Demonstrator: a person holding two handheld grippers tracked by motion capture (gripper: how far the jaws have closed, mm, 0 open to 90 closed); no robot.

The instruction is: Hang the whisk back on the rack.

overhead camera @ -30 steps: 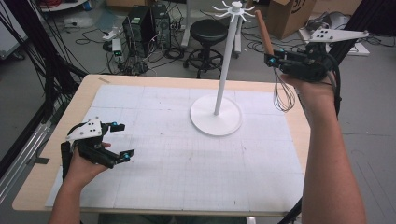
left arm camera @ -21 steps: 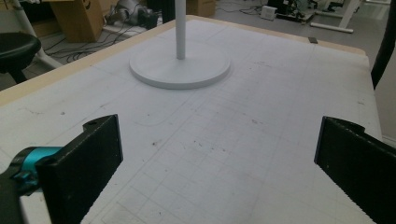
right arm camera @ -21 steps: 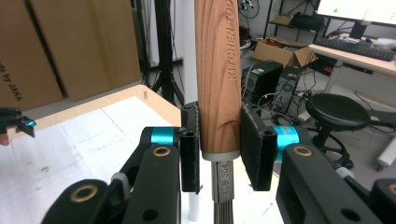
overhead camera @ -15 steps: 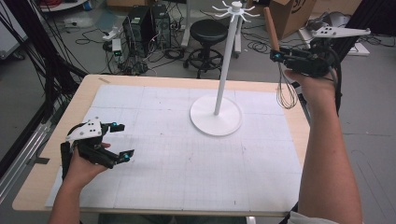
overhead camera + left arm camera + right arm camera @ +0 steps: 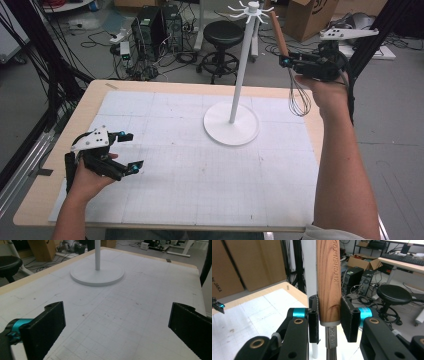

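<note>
The wire balloon whisk with a reddish-brown wooden handle (image 5: 286, 55) hangs in the upper right of the high view, handle up and tilted slightly left, wire loops dangling over the far right edge of the pale wooden counter (image 5: 60, 180). Compared with a second ago it sits a little higher and closer to the top of the frame — its handle tip now reaches up near the hooks of the white hook stand with a tall pole and round flat base (image 5: 239, 90), though still apart from them, to their right.

The right hand-held gripper (image 5: 329, 320) has its two black pads clamped on the lower end of the handle, just above the metal collar; the grip looks firm and has not loosened across the three moments.

Judging from this, the whisk is being brought up to be hung on one of the stand's top hooks. Whether the handle has a loop or hole for that cannot be told.

At the lower left of the high view the left hand-held gripper (image 5: 125, 150) rests on the white gridded mat (image 5: 200, 190), jaws wide apart with nothing between them — unchanged from the earlier frames.
</note>
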